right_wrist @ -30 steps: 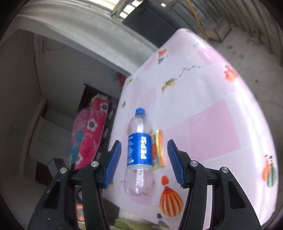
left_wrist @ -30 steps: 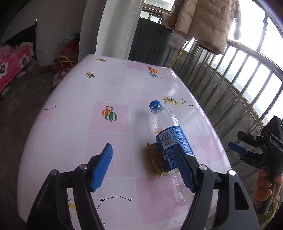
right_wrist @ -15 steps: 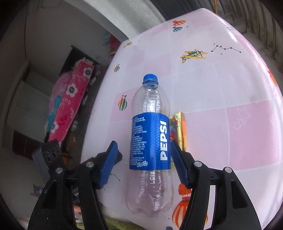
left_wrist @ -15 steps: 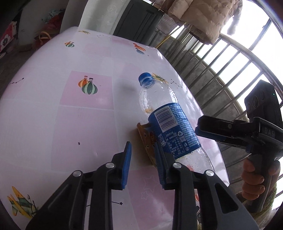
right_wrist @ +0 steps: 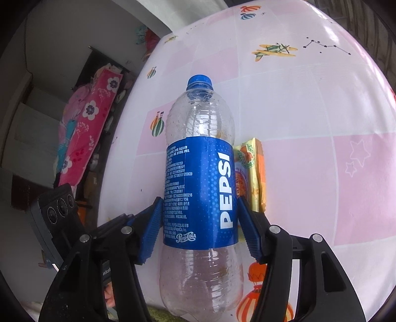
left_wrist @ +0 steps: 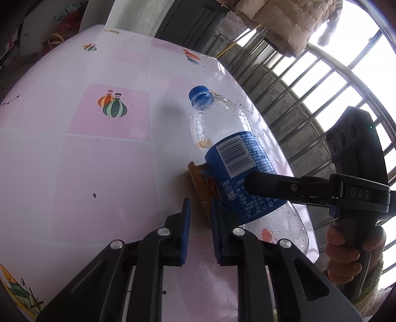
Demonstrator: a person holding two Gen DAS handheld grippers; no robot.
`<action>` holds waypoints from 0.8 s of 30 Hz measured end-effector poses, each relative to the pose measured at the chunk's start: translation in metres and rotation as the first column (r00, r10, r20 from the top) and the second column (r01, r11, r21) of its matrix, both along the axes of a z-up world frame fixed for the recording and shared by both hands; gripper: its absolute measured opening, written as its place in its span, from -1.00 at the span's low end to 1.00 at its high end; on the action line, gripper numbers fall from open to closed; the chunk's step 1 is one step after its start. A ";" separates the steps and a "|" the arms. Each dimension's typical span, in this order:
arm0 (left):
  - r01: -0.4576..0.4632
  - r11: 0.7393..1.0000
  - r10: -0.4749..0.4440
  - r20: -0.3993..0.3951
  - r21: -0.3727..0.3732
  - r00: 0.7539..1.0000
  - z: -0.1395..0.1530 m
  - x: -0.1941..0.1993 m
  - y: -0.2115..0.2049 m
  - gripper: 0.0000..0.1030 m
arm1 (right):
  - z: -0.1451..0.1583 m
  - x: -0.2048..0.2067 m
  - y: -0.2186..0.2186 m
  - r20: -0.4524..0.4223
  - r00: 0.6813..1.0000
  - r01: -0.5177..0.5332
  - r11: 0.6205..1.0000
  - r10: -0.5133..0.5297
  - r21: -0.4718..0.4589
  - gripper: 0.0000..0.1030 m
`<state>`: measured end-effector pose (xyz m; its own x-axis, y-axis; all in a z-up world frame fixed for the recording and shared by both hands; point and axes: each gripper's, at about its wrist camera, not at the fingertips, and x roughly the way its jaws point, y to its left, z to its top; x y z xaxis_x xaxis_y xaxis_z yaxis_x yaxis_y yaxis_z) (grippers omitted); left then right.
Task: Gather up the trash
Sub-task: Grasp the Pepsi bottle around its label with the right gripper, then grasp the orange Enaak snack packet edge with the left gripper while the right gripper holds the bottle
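Note:
An empty Pepsi bottle [right_wrist: 200, 188] with a blue cap lies on the pink-and-white table [right_wrist: 309, 111]. My right gripper [right_wrist: 199, 218] has its blue pads against both sides of the bottle's label. In the left wrist view the bottle [left_wrist: 237, 168] shows with the right gripper's finger across it. A yellow-orange snack wrapper [right_wrist: 253, 171] lies beside the bottle, touching it. My left gripper [left_wrist: 200, 231] is nearly shut, its jaws a narrow gap apart around the wrapper's near end [left_wrist: 200, 190].
The table's right edge [left_wrist: 284, 153] runs along a metal balcony railing [left_wrist: 309, 99]. A pink floral blanket [right_wrist: 86, 128] lies past the table's other side. A dark cabinet [left_wrist: 188, 19] and a hanging padded coat [left_wrist: 284, 19] stand beyond the far end.
My right gripper has closed in onto the bottle's label. My left gripper has narrowed from wide open and moved forward to the wrapper's end.

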<state>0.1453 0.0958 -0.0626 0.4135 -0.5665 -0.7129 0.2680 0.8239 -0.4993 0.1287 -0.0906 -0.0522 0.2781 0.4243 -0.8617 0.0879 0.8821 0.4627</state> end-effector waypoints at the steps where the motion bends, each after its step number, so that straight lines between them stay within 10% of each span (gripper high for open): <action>1: -0.002 1.000 0.002 -0.001 -0.002 1.000 0.000 0.000 0.000 -0.72 | 0.002 -0.001 -0.002 0.005 1.000 0.007 1.000 -0.007 0.007 0.07; 8: -0.009 1.000 0.009 -0.005 -0.005 1.000 0.000 0.000 0.002 -0.72 | 0.024 -0.020 -0.024 0.074 0.996 0.042 0.998 -0.046 0.054 0.05; 24: 0.024 0.998 -0.030 -0.088 -0.062 0.996 -0.004 0.007 -0.002 -0.69 | 0.018 -0.047 -0.042 0.120 0.992 0.052 0.983 -0.031 -0.175 0.06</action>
<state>0.1519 0.0937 -0.0667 0.3344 -0.6197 -0.7100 0.2422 0.7846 -0.5708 0.0816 -0.1323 -0.0339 0.3951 0.2536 -0.8829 0.0809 0.9478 0.3084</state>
